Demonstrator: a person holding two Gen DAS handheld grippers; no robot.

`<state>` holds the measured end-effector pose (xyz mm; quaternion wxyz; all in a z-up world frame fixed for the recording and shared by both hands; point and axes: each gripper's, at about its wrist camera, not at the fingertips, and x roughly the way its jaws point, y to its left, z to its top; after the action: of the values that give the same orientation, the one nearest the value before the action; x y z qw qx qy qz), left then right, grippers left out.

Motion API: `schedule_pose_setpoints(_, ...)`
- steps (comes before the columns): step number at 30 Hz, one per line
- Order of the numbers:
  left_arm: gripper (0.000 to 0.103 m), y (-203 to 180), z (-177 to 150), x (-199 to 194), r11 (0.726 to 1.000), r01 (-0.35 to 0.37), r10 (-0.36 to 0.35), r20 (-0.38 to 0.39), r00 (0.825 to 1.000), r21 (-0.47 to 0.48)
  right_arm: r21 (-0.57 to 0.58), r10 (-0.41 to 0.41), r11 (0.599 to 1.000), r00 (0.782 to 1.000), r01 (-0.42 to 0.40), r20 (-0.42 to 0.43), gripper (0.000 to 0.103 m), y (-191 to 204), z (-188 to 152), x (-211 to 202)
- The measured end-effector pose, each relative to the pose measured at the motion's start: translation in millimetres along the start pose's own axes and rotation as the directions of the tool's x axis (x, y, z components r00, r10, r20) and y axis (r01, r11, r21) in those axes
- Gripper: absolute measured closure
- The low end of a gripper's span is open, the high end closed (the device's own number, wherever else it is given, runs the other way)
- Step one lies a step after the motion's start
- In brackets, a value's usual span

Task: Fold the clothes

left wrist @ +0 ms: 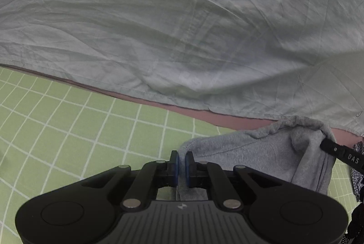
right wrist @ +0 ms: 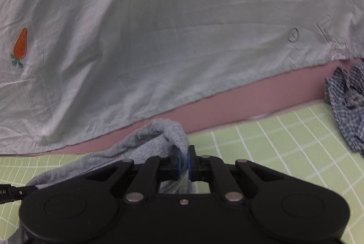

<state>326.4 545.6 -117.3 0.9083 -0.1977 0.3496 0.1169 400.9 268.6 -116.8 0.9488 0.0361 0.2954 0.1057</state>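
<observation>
Both claws are clenched on the grey garment [left wrist: 261,153]: left claw [left wrist: 181,161], right claw [right wrist: 184,158]. It looks soft, light and droopy. Gripping its edges or corners should suit best.

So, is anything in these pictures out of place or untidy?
Only one thing stands out: a checked cloth lies crumpled at the mat's right edge, not folded. The grey garment is bunched, but both grippers, left and right, are shut on it. Nothing looks torn or spilled.
</observation>
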Motion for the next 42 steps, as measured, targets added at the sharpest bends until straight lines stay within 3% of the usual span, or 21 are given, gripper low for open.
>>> schedule_pose_setpoints(4, 0.096, -5.7, 6.0, 1.6, 1.000, 0.013, -0.013, 0.008, 1.000, 0.002, -0.095, 0.040, 0.995, 0.998, -0.035, 0.055, 0.098, 34.2, 23.2, 14.8)
schedule_pose_setpoints(6, 0.096, -5.7, -1.5, 8.9, 1.000, -0.014, 0.014, -0.015, 1.000, 0.013, -0.133, 0.056, 0.990, 0.996, -0.047, 0.069, 0.098, 48.0, 29.8, 19.8)
schedule_pose_setpoints(7, 0.096, -5.6, -5.6, 13.0, 0.999, -0.029, 0.030, -0.028, 0.999, 0.020, -0.136, 0.066, 0.989, 0.996, -0.057, 0.062, 0.098, 53.2, 30.4, 22.9)
schedule_pose_setpoints(10, 0.089, 6.1, -14.6, 12.9, 0.999, 0.013, -0.015, -0.054, 0.998, -0.032, -0.155, 0.062, 0.986, 0.998, -0.065, -0.025, 0.097, 60.6, 21.6, 34.8)
schedule_pose_setpoints(11, 0.080, 7.4, -14.2, 7.9, 0.999, 0.015, -0.017, -0.053, 0.998, -0.030, -0.172, 0.057, 0.983, 0.997, -0.065, -0.055, 0.093, 61.5, 18.6, 36.2)
schedule_pose_setpoints(12, 0.064, 8.8, -13.8, 3.0, 0.999, 0.017, -0.018, -0.052, 0.998, -0.029, -0.184, 0.053, 0.981, 0.997, -0.064, -0.064, 0.081, 60.4, 16.8, 33.6)
schedule_pose_setpoints(13, 0.056, 10.2, -12.4, -6.1, 1.000, 0.014, -0.015, -0.038, 0.999, -0.020, -0.190, 0.052, 0.980, 0.996, -0.064, -0.068, 0.073, 58.3, 15.6, 29.4)
schedule_pose_setpoints(14, 0.042, 12.4, -11.5, -16.4, 1.000, 0.012, -0.012, -0.017, 1.000, -0.015, -0.175, 0.063, 0.982, 0.997, -0.071, -0.052, 0.056, 51.9, 16.4, 19.3)
schedule_pose_setpoints(15, 0.034, 16.2, -10.7, -29.4, 1.000, 0.019, -0.019, 0.008, 1.000, -0.010, -0.161, 0.074, 0.984, 0.997, -0.079, -0.036, 0.046, 45.6, 17.2, 9.2)
schedule_pose_setpoints(17, 0.033, 26.9, -11.6, -53.3, 0.999, 0.030, -0.030, 0.024, 0.999, 0.012, -0.112, 0.096, 0.989, 0.995, -0.097, -0.018, 0.039, 29.7, 19.1, -13.6)
schedule_pose_setpoints(21, 0.028, 61.4, -30.5, -105.1, 0.999, -0.048, 0.048, 0.043, 0.998, 0.004, -0.076, 0.082, 0.994, 0.997, -0.082, -0.012, 0.029, -2.9, 8.5, -64.6)
schedule_pose_setpoints(27, 0.028, 104.9, -96.7, -177.5, 0.986, -0.166, 0.166, -0.009, 0.986, -0.024, -0.087, -0.105, 0.991, 0.990, 0.097, -0.098, 0.027, -52.7, -61.2, -139.9)
schedule_pose_setpoints(31, 0.028, 119.3, -145.8, -222.8, 0.982, -0.185, 0.183, -0.066, 0.981, -0.032, -0.032, -0.134, 0.991, 0.975, 0.131, -0.177, 0.027, -77.7, -115.1, -195.4)
schedule_pose_setpoints(34, 0.028, 121.4, -180.7, -250.3, 0.985, -0.169, 0.164, -0.125, 0.978, -0.036, 0.019, -0.117, 0.992, 0.967, 0.124, -0.224, 0.028, -82.8, -148.5, -235.0)
schedule_pose_setpoints(37, 0.028, 119.4, -211.3, -270.1, 0.987, -0.156, 0.149, -0.176, 0.973, -0.026, 0.090, -0.036, 0.994, 0.966, 0.061, -0.257, 0.032, -73.5, -168.9, -257.1)
schedule_pose_setpoints(42, 0.028, 117.0, -243.8, -283.9, 0.997, -0.073, 0.065, -0.222, 0.973, -0.031, 0.211, 0.102, 0.977, 0.950, -0.039, -0.297, 0.039, -58.1, -203.0, -293.9)
